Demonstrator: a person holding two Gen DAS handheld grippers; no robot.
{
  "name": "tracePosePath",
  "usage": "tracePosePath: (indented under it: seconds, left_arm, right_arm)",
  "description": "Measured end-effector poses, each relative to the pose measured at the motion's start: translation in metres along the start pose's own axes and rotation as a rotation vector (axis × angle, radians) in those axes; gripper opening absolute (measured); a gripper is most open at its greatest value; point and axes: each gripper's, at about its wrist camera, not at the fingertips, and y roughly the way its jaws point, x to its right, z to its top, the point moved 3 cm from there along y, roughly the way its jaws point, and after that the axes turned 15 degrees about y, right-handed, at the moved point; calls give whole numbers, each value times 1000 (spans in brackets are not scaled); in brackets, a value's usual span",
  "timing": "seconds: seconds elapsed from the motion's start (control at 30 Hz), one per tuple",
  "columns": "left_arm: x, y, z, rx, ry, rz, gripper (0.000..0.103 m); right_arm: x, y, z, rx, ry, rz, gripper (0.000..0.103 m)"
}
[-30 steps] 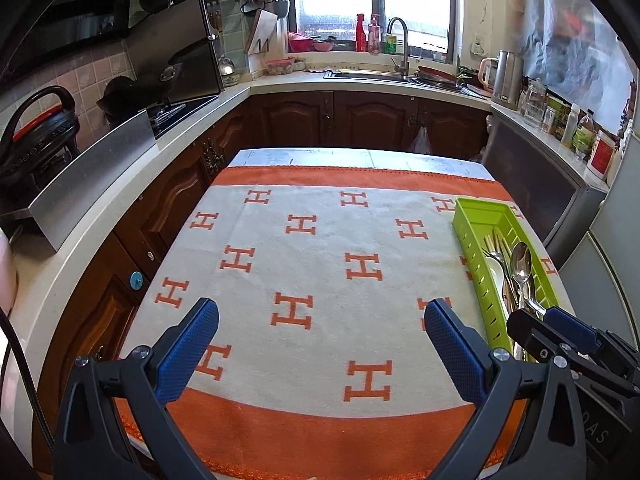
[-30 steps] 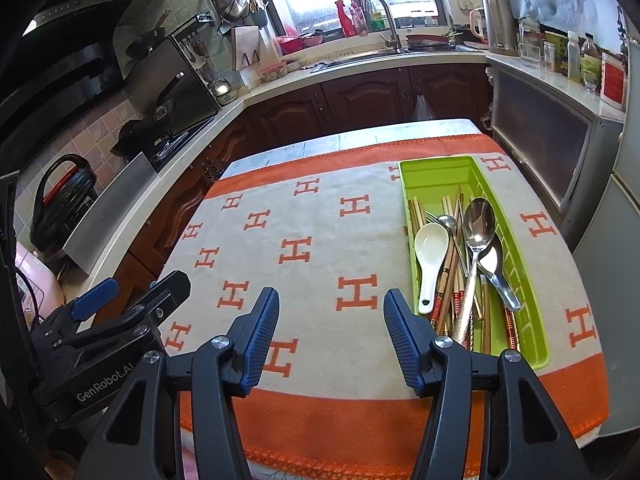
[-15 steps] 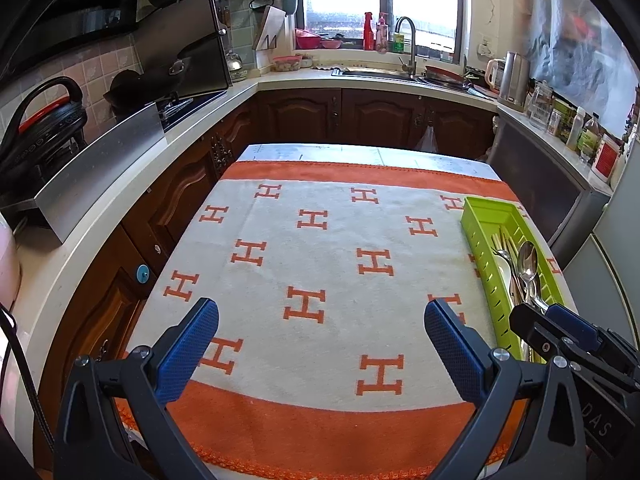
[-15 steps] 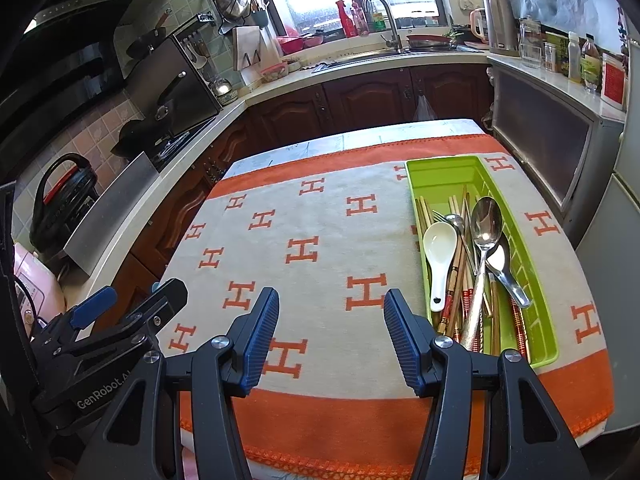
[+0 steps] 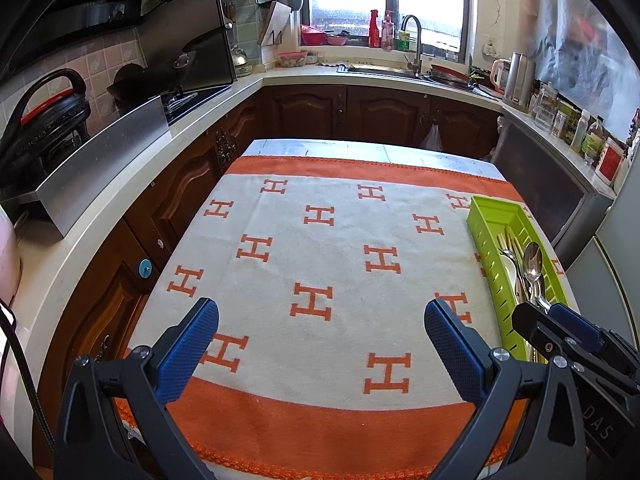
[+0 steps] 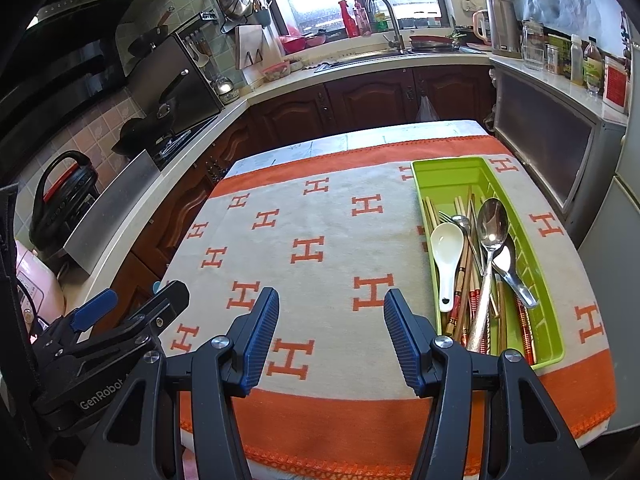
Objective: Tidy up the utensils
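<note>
A lime-green utensil tray lies on the right side of the orange-and-cream cloth. Inside it rest a white ceramic spoon, a large steel spoon, a smaller steel spoon, a fork and several chopsticks. My right gripper stands open with nothing between its blue pads, hovering over the near cloth just left of the tray. My left gripper is open wide and empty above the near middle of the cloth. Each gripper shows at the other view's edge.
The cloth covers a small table ringed by dark wooden cabinets and counters. A stove with a wok is at the left, a sink at the back, jars and a kettle at the right.
The left wrist view has drifted slightly, so the cloth and tray sit a bit lower and further right. Both grippers stay open and empty; the tray's contents are unchanged.
</note>
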Motion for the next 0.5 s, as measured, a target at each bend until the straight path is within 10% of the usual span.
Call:
tracePosePath:
  seconds: [0.5]
  left_arm:
    - [-5, 8, -3, -8, -7, -6, 102]
  right_arm:
    - [-6, 5, -1, -5, -15, -2, 56]
